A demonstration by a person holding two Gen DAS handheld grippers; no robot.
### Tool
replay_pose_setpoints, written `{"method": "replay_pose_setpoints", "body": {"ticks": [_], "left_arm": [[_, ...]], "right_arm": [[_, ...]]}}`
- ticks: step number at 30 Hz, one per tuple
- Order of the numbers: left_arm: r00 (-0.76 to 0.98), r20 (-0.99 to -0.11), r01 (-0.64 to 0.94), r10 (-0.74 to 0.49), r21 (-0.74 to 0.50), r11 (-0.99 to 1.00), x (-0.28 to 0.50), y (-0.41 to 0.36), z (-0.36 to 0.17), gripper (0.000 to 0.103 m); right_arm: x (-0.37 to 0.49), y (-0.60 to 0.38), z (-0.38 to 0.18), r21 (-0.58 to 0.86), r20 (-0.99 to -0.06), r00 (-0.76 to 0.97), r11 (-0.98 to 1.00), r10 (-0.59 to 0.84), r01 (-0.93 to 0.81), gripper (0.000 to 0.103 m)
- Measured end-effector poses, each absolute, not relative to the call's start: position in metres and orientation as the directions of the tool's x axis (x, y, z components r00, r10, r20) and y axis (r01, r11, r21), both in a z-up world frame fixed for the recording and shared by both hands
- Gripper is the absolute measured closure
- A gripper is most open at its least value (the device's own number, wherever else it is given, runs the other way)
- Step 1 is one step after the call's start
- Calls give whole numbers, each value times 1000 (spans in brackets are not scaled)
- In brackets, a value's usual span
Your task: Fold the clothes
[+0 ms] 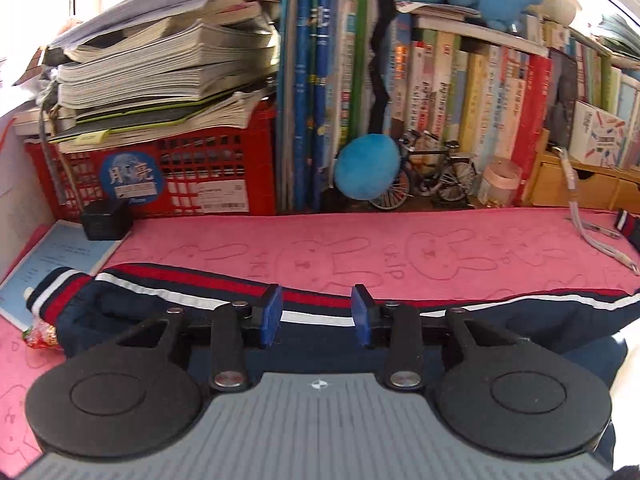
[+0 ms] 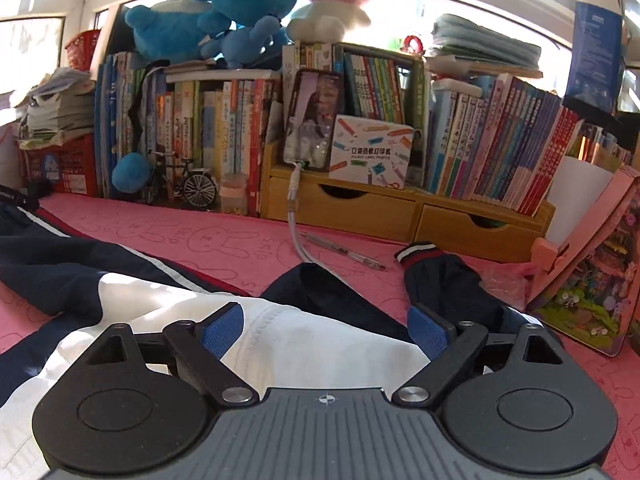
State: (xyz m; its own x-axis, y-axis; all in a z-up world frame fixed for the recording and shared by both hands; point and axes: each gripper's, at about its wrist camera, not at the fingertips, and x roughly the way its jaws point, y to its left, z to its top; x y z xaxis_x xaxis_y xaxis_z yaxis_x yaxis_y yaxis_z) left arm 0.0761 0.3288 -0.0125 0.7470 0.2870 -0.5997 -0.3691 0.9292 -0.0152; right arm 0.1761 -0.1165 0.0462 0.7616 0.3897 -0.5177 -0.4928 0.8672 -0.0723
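1. The dark blue jacket with red and white stripes [image 1: 168, 280] lies on the pink bunny-print tabletop [image 1: 360, 248].
2. The left tongs [image 1: 317, 314] are spread, holding nothing.
3. The right tongs [image 2: 326, 330] gape wide above the jacket's white part.

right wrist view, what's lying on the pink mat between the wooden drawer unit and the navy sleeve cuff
In the right wrist view, a pen lies on the pink mat between the wooden drawer unit and the striped sleeve cuff, beside a white cable.
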Motion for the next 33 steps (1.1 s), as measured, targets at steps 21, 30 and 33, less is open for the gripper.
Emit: {"method": "replay_pose_setpoints", "body": {"ticks": [21,30,33], "left_arm": [[714,-692,354,-108,223,908,243,38,-47,0],[657,-720,278,-224,-44,959,259,57,-61,50],[660,-715,286,-231,-45,957,260,51,-57,70]], "right_arm": [[147,-185,-26,-22,-664,693,919,281,-394,33],[147,-191,-23,31,-644,690,912,332,-409,30],[148,-199,-17,92,-636,677,907,371,-410,28]]}}
